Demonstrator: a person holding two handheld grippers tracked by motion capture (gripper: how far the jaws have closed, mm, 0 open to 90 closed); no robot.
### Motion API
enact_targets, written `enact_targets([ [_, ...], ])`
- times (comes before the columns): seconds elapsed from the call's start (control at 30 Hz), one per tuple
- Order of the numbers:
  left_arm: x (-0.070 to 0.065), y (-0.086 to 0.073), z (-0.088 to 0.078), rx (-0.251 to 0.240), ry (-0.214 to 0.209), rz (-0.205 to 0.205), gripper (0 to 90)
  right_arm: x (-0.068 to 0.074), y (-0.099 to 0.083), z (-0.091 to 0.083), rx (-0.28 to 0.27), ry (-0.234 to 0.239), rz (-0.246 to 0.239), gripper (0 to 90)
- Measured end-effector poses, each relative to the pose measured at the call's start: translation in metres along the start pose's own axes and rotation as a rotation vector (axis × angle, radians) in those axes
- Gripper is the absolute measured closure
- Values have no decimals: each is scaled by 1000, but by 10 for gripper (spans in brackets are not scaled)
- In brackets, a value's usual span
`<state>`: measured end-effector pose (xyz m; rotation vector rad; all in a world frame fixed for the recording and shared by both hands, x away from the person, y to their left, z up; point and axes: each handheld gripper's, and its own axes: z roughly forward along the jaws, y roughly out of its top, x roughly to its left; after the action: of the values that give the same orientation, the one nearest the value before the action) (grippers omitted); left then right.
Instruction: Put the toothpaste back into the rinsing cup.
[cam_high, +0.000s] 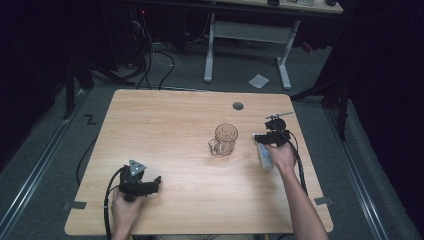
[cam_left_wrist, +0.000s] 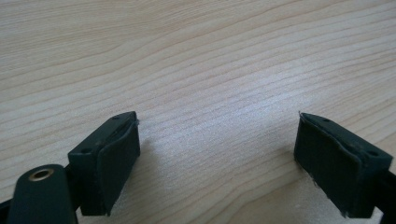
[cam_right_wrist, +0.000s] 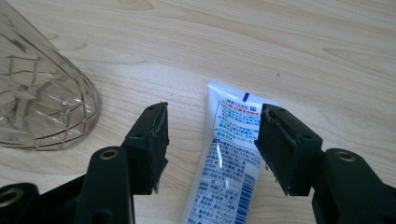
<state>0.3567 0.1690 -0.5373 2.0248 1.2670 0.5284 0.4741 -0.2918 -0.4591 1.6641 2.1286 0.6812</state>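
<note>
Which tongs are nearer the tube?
Right. The right tongs hang open right over the tube, which lies between their jaws. The left tongs sit far off at the table's near left.

High view: fixed overhead on the person's side, facing forward and down, far enough back to take in the whole table (cam_high: 165, 115) and the floor beyond it.

Left gripper view: mounted on the left gripper (cam_left_wrist: 217, 154), looking along its jaws, very close to bare tabletop wood.

Right gripper view: mounted on the right gripper (cam_right_wrist: 212, 140), looking steeply down at close range.

Shared ground: the white tube (cam_right_wrist: 229, 158) and the glass mug (cam_right_wrist: 42, 102) appear both here and in the high view, tube (cam_high: 265, 156) and mug (cam_high: 223, 140), at the table's right half.
</note>
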Motion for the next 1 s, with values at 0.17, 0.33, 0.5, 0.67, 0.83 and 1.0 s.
enact_targets([
  [0.17,0,0,0,0,0,0,146,-4,1,8,12,20,40,417],
  [0.33,0,0,0,0,0,0,146,-6,0,18,49,5,75,404],
  [0.5,0,0,0,0,0,0,146,-7,-1,23,70,-15,83,393],
  [0.67,0,0,0,1,0,1,146,-6,-2,30,91,-29,102,381],
  [0.83,0,0,0,1,0,1,146,-6,-2,34,118,-54,97,381],
  [1.0,0,0,0,1,0,1,146,-6,-4,40,160,-75,89,380],
])
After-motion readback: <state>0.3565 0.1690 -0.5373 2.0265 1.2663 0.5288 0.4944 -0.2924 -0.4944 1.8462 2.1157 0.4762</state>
